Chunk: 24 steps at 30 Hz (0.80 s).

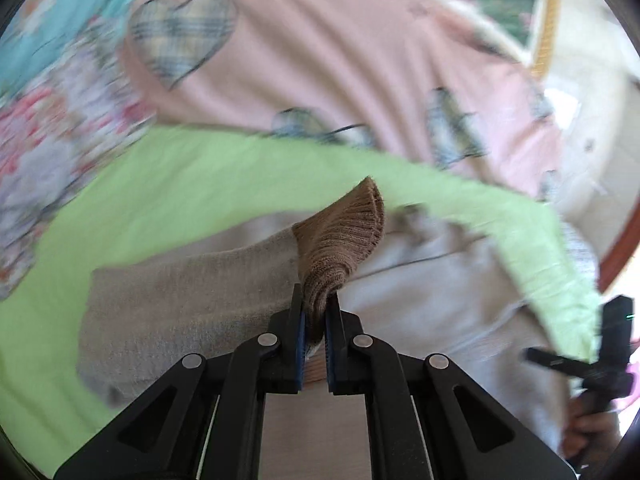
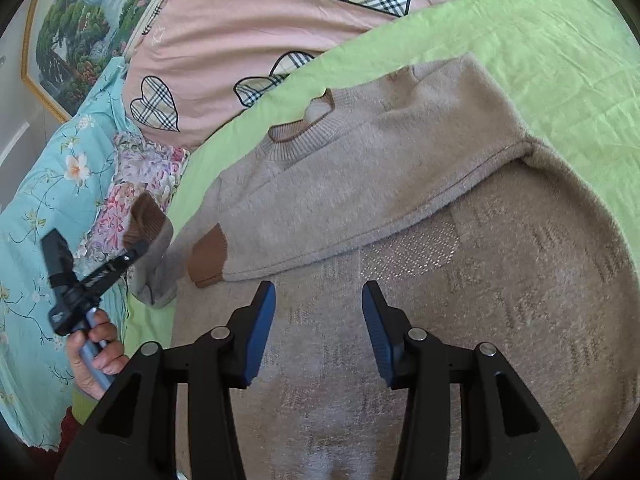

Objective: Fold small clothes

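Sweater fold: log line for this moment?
left gripper: shut on brown cuff | right gripper: open, empty, over sweater | sweater on green sheet

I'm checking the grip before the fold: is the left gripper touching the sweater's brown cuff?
Touching. The left wrist view shows the left gripper clamped on the brown cuff.

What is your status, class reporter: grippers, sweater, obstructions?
Left gripper shut on brown cuff. Right gripper open, empty, above beige sweater. Nothing in the way.
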{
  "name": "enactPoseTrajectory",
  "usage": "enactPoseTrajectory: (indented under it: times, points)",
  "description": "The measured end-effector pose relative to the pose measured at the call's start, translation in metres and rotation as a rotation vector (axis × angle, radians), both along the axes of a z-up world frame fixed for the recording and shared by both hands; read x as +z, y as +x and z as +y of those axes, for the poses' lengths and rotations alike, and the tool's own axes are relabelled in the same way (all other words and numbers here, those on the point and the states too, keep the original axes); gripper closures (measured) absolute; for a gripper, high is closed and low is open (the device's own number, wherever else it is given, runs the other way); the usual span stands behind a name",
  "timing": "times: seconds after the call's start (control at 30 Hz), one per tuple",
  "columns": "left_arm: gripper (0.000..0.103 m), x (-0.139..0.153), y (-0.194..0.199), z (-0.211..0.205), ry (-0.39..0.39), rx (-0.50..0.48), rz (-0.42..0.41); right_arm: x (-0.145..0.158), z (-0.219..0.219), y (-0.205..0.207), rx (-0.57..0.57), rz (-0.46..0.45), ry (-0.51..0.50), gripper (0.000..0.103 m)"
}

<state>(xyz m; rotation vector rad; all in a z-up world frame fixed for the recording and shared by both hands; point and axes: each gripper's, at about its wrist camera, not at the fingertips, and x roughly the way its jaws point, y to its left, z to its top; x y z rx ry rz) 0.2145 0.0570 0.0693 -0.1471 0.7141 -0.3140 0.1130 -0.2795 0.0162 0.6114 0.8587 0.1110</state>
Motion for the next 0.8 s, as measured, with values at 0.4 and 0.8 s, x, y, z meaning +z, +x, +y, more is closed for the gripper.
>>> enactPoseTrajectory:
  times: [0.4, 0.8]
  points:
    - [0.097, -0.04, 0.051, -0.211, 0.005, -0.25, 0.041, 0.007, -0.074, -0.028, -0.18, -0.024, -0.001, 0.056]
    - [0.055, -0.067, 0.023, -0.196, 0.081, -0.292, 0.083, -0.001, -0.083, 0.005, -0.169, -0.018, 0.041, 0.056]
